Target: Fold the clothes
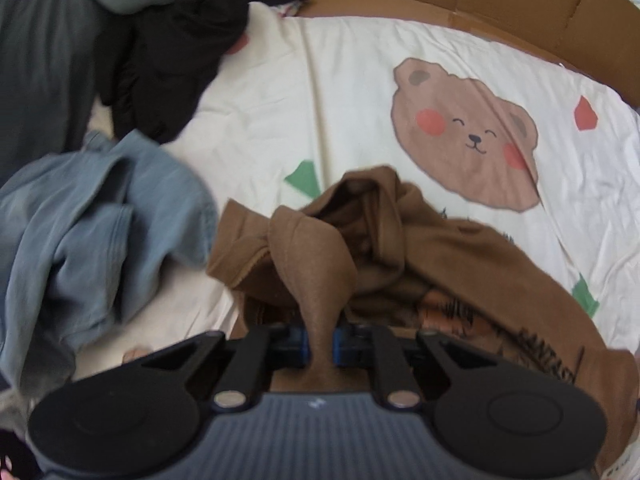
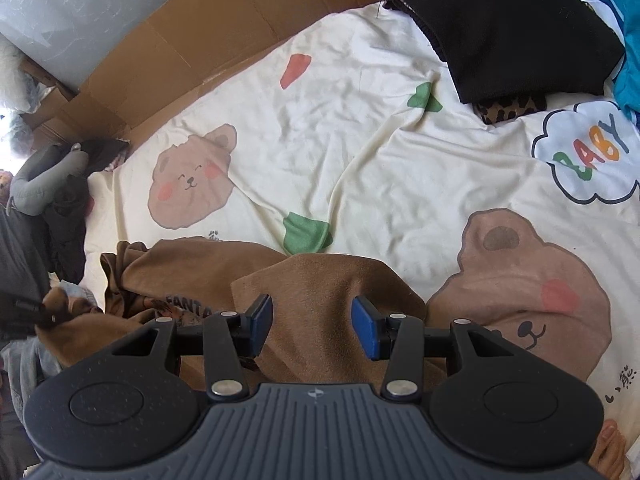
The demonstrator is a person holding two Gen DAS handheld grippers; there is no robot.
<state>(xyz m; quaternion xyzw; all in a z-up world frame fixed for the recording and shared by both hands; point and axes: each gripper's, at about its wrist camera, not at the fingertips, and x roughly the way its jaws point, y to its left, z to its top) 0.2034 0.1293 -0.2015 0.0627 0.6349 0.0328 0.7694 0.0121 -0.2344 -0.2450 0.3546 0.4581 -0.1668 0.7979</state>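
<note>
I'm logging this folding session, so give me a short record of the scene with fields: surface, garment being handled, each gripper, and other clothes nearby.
surface: cream bear-print sheet, cardboard along its far edge
garment in work: brown shirt, crumpled, dark printed lettering partly showing
left gripper: shut on a pinched fold of the brown shirt
right gripper: open, jaws apart over the brown shirt, gripping nothing
other clothes: blue denim garment and black garment unfolded to the left; folded black garment at far right, on a leopard-print piece
</note>
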